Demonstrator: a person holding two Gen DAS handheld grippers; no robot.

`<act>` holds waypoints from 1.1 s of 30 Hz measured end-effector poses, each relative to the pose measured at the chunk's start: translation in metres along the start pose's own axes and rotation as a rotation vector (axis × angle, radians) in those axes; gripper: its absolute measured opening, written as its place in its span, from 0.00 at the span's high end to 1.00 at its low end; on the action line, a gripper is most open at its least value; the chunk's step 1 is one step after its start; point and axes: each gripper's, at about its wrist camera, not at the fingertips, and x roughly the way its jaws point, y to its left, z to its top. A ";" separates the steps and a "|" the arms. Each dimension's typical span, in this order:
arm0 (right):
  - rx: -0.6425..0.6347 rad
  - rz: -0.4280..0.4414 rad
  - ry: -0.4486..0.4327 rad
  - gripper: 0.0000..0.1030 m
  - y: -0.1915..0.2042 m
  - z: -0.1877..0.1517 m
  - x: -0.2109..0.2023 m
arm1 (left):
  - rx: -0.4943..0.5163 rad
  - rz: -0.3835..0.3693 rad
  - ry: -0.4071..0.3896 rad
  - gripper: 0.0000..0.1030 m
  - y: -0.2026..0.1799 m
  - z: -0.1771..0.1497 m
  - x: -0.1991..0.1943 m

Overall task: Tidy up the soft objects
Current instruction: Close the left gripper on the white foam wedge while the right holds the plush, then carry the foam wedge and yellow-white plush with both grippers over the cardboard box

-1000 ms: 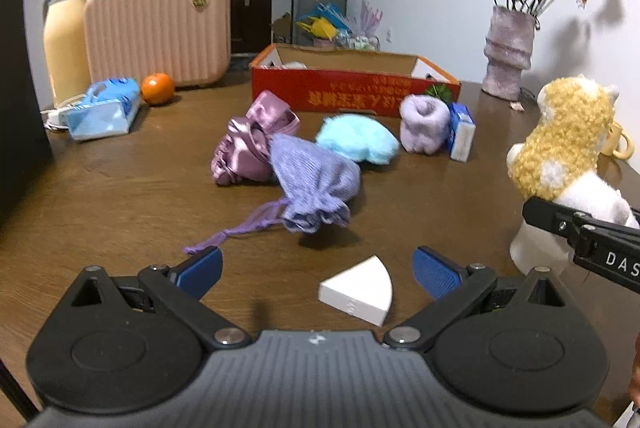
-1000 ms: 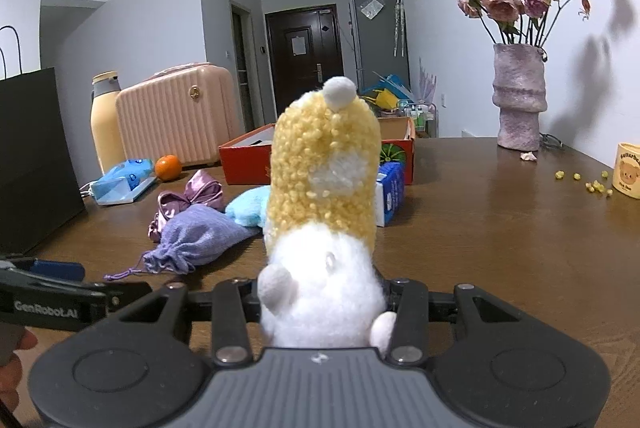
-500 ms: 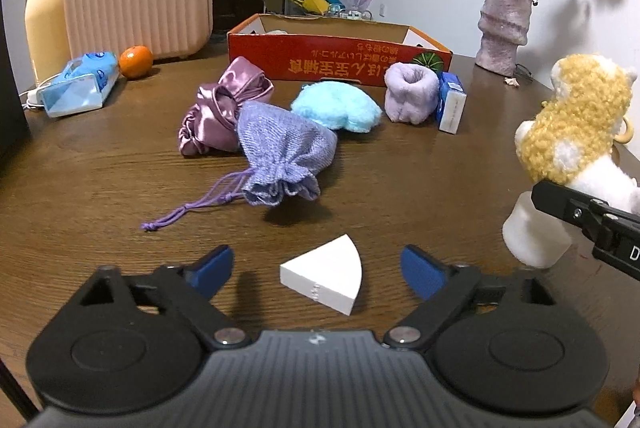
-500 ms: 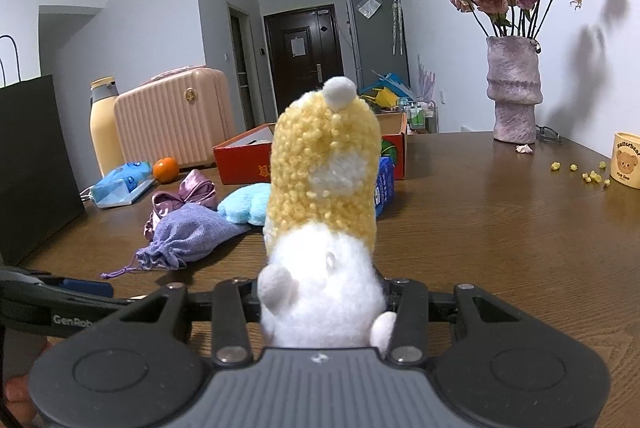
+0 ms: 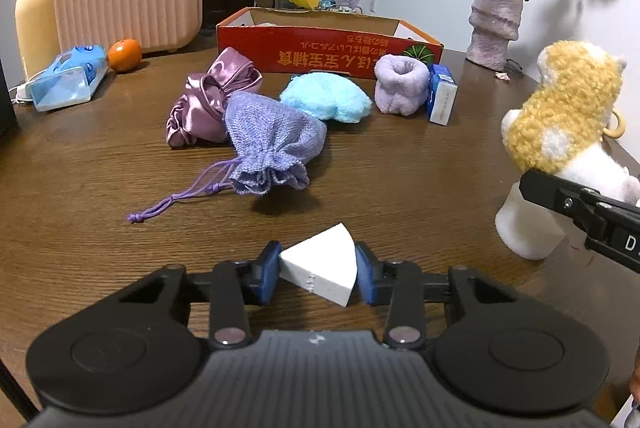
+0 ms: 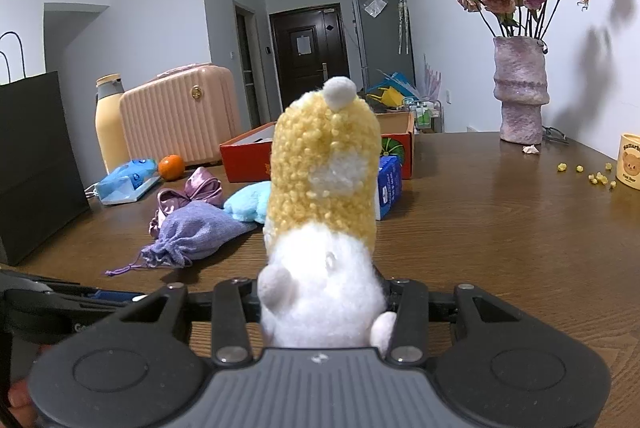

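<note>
Left tongs (image 5: 317, 274) closing on a white sponge wedge (image 5: 320, 274), blue pads touching its sides. Right tongs (image 6: 324, 312) grip a plush toy (image 6: 324, 208) firmly. Pinched near its slanted edges, the wedge could squirt out onto the bench (image 5: 400, 188).

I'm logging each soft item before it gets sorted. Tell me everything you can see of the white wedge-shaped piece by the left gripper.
The white wedge is a quarter-round block, two straight sides and one curved edge, matte and sponge-like, with a faint dotted mark on its side face. It lies flat on the wooden table, its point facing left. The left gripper is closing on it, blue pads at either side, seemingly touching. Nothing else touches it.
</note>
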 end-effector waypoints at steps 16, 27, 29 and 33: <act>-0.033 0.006 -0.005 0.60 0.007 0.008 0.002 | 0.007 -0.033 -0.095 0.66 0.004 0.010 -0.022; -0.075 0.008 -0.027 0.60 0.020 0.029 0.009 | 0.012 -0.046 -0.208 0.66 0.008 0.041 -0.039; -0.082 0.010 -0.031 0.60 0.022 0.034 0.012 | 0.011 -0.048 -0.223 0.67 0.009 0.047 -0.040; -0.092 0.013 -0.035 0.60 0.027 0.043 0.018 | 0.006 -0.052 -0.254 0.67 0.011 0.059 -0.041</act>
